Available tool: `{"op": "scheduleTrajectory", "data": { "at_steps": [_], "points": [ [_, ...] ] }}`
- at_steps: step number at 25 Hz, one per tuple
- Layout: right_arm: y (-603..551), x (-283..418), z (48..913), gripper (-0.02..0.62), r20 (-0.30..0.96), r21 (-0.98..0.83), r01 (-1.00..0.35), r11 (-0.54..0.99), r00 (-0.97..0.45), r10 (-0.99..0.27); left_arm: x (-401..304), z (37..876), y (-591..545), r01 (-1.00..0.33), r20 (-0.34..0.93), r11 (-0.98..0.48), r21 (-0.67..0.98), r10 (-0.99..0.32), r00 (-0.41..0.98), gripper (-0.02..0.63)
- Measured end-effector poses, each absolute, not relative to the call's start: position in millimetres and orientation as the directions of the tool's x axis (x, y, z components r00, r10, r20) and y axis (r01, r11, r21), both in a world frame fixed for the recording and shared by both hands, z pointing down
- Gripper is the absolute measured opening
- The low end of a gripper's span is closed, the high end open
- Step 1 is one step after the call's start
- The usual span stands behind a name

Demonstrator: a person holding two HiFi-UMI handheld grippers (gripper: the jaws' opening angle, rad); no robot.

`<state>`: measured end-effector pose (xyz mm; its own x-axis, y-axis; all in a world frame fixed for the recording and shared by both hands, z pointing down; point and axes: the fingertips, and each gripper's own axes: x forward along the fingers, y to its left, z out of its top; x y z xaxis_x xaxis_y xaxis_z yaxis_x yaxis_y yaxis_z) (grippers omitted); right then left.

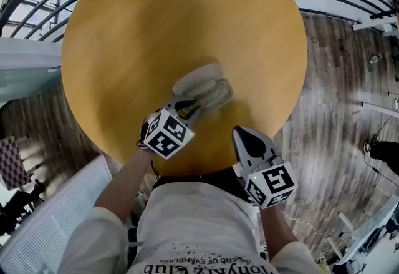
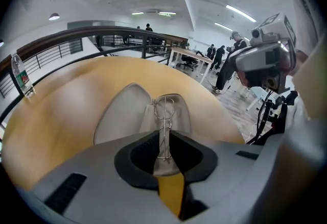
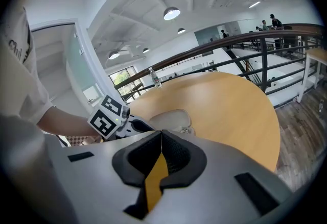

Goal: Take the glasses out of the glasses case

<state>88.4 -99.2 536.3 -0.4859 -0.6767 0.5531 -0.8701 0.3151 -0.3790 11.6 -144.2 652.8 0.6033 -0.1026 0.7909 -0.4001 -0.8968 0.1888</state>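
- Left gripper (image 2: 164, 141) was clamped on the thin wire glasses (image 2: 164, 112), which were at the open case (image 2: 120, 113).
- So narrow a pinch could let the frame twist or slip.
- Nothing pinned the case, so it might drag across the table (image 2: 56, 110).
- Right gripper (image 3: 159, 139) was closed, empty and well back.

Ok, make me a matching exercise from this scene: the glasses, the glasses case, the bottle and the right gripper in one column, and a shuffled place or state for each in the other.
Things
1. glasses
2. glasses case
3. bottle
4. right gripper

Places or states
A. standing at the far edge of the table
B. lying open on the table
C. fingers together, nothing between them
D. pinched in the fingers of the left gripper

Pairs: 1-D, 2-B, 3-A, 4-C
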Motion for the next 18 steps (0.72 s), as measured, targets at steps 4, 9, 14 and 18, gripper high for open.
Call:
{"op": "scheduleTrajectory", "data": {
  "at_steps": [4, 9, 14, 18],
  "points": [
    [-100.5, 92.9, 538.1, 0.026, 0.558, -0.383, -0.873, 0.303, -0.48, -0.677, 12.9, 658.4, -144.0, -0.379, 0.806, -0.907, 0.186, -0.08, 0.587, 0.072],
    [-102.5, 99.1, 541.2, 0.026, 0.559, -0.389, -0.875, 0.29, -0.474, -0.681, 18.3, 666.0, -144.7, -0.319, 0.831, -0.938, 0.136, -0.067, 0.552, 0.072],
    [-104.0, 100.6, 543.4, 0.026, 0.558, -0.395, -0.875, 0.279, -0.47, -0.684, 21.3, 671.9, -144.9, -0.299, 0.84, -0.943, 0.148, -0.04, 0.54, 0.071],
    [-104.6, 102.5, 540.9, 0.026, 0.551, -0.401, -0.873, 0.277, -0.472, -0.688, 22.6, 675.2, -141.9, -0.291, 0.851, -0.943, 0.164, -0.014, 0.525, 0.071]
  ]
}}
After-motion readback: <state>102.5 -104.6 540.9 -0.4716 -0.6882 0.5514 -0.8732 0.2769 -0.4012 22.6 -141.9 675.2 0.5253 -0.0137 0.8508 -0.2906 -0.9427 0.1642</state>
